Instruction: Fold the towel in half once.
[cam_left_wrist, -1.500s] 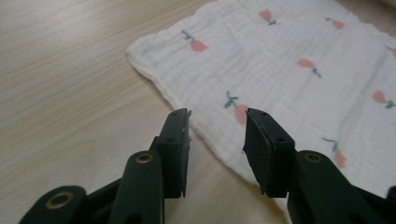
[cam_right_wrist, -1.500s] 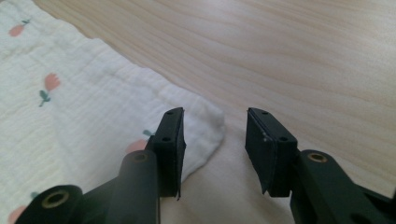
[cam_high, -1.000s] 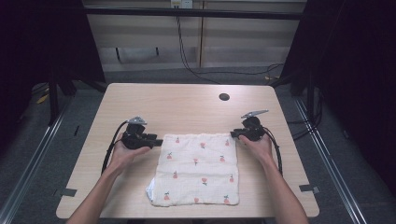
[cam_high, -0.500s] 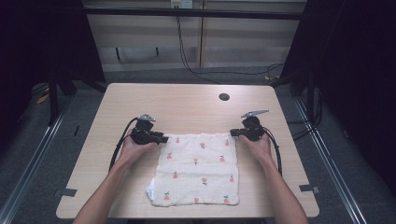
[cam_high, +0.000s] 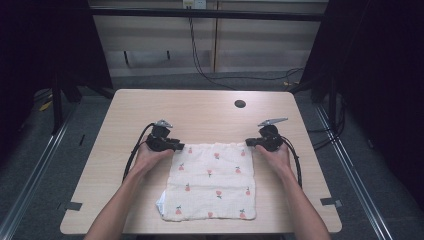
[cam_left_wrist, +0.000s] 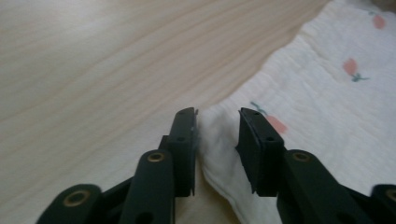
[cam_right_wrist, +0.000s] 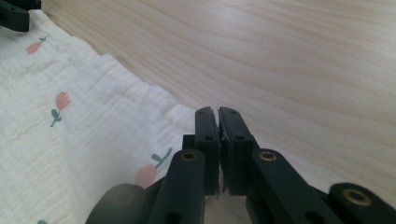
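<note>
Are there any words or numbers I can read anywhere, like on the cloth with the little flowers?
None to read.
The white cloth with small pink flower prints carries pictures only, no letters.
The light wooden table and both black grippers, left and right, show no labels or numbers.

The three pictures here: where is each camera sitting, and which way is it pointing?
High view: above the person's side, looking forward and down at the table; both forearms, left gripper and right gripper show.
Left gripper view: rides that gripper, looking along its parted jaws astride a cloth corner.
Right gripper view: rides that gripper, jaws together at the cloth's edge.
Shared: cloth and tabletop.
</note>
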